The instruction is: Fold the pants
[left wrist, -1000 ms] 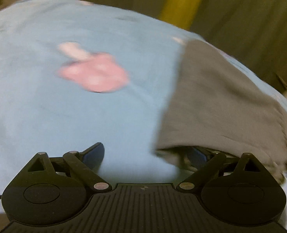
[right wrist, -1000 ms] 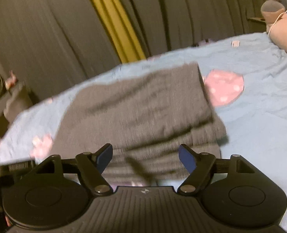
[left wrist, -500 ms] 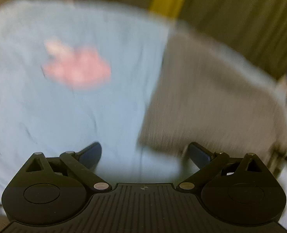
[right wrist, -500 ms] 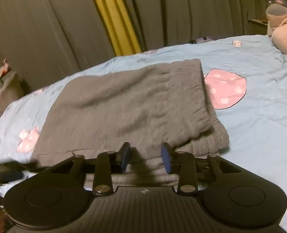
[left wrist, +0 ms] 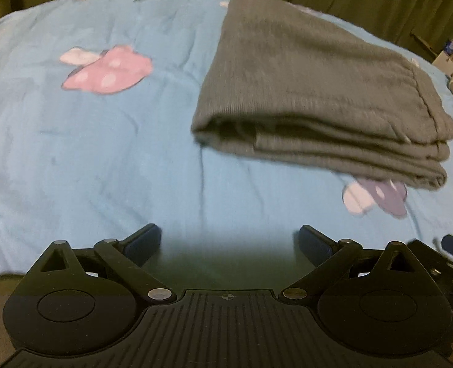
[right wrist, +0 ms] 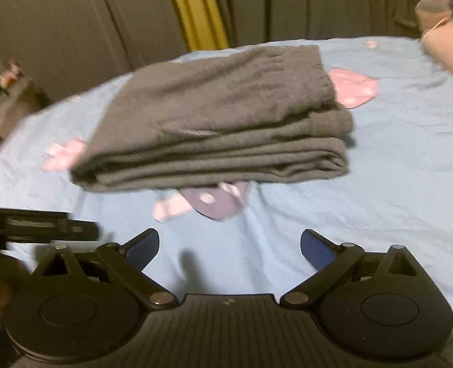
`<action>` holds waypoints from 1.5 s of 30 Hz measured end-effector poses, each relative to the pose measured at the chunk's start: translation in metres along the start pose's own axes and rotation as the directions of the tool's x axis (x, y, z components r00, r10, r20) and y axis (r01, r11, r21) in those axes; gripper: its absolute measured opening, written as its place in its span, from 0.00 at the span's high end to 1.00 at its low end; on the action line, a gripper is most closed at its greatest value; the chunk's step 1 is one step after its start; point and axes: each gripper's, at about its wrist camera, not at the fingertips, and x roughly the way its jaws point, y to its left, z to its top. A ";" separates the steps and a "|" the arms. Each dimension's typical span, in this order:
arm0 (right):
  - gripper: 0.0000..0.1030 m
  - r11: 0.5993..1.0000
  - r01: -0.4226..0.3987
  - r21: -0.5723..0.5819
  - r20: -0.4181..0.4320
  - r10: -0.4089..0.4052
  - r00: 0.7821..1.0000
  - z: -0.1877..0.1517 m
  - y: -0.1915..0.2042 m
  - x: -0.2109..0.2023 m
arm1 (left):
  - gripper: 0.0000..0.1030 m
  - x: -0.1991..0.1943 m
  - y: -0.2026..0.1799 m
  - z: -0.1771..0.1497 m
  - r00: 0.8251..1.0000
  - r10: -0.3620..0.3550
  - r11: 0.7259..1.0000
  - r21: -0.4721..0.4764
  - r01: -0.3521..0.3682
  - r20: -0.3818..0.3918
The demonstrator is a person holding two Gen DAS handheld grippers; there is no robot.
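Nearest to us in the left wrist view, the left gripper [left wrist: 228,242] stands with its jaws spread wide and nothing between them, only the blue bedsheet [left wrist: 88,159] below. In the right wrist view the right gripper [right wrist: 230,247] is the same: its jaws have just been opening, they now stand wide apart, and nothing sits between them but sheet. At about nine o'clock of that view we see part of the other gripper's black frame, blurred

Just past the fingertips, at twelve o'clock in the right view, a purple mushroom print [right wrist: 217,199] shows on the sheet, half tucked under the cloth. Beyond it lie the pants [right wrist: 226,116], grey, folded into a thick flat stack of several layers, resting on the sheet and apart from both grippers. In the left view the pants [left wrist: 318,92] lie toward one o'clock, with the layered edge facing us

Further on, a pink mushroom print [left wrist: 109,70] sits at about eleven o'clock in the left view, well apart from the stack. Farthest back hang dark curtains [right wrist: 88,15] with a yellow strip [right wrist: 195,9] at twelve o'clock
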 end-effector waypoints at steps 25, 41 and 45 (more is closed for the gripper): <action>0.04 0.983 0.130 -0.128 0.059 -0.123 0.991 0.015 0.013 0.005 | 0.01 -0.021 -0.025 -0.001 0.977 0.071 0.990 0.103 -0.093 0.200; 0.04 0.979 0.151 -0.136 0.082 -0.140 0.987 0.019 0.014 0.016 | 0.01 -0.006 -0.029 0.001 0.984 0.051 0.989 0.126 -0.074 0.172; 0.04 0.979 0.153 -0.132 0.082 -0.143 0.986 0.019 0.012 0.015 | 0.01 -0.007 -0.030 0.001 0.984 0.052 0.990 0.123 -0.073 0.170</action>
